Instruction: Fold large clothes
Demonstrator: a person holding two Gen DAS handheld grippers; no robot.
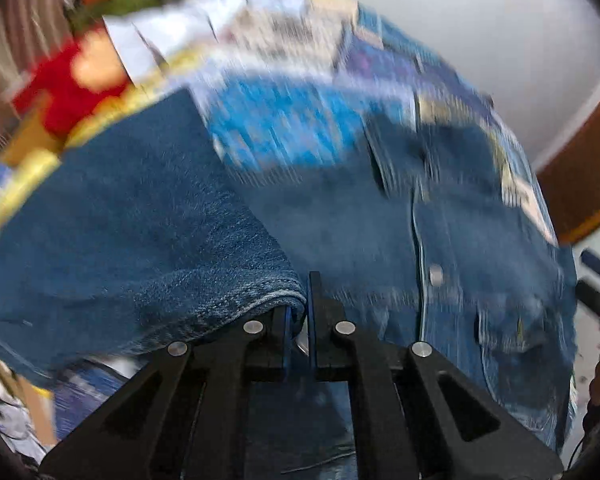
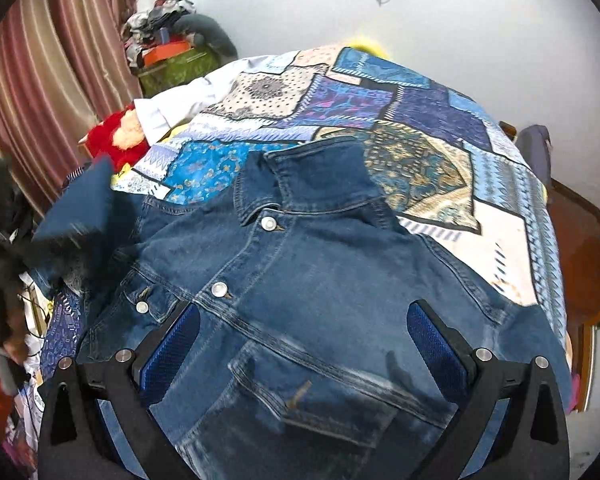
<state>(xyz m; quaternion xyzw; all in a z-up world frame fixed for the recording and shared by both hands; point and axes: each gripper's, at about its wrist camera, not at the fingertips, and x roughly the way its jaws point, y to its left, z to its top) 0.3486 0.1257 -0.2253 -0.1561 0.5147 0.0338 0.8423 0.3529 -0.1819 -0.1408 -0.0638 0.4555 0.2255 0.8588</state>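
While the denim jacket [image 2: 300, 280] lies front-up on the bed [image 2: 440, 184], collar away from us, we find the left gripper [image 1: 300, 312] clamped on its sleeve cuff [image 1: 236, 292]; the right gripper [image 2: 304, 344] hangs wide open, empty, above the chest.

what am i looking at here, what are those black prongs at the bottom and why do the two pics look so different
The black prongs are handheld grippers, one in each of a person's hands, each with a camera looking along its fingers. The blurry picture is from the left gripper: it is shut on a sleeve cuff of a denim jacket. The sharper picture is from the right gripper, open above the jacket, holding nothing. The jacket lies buttoned, front up, on a bed with a patchwork quilt.
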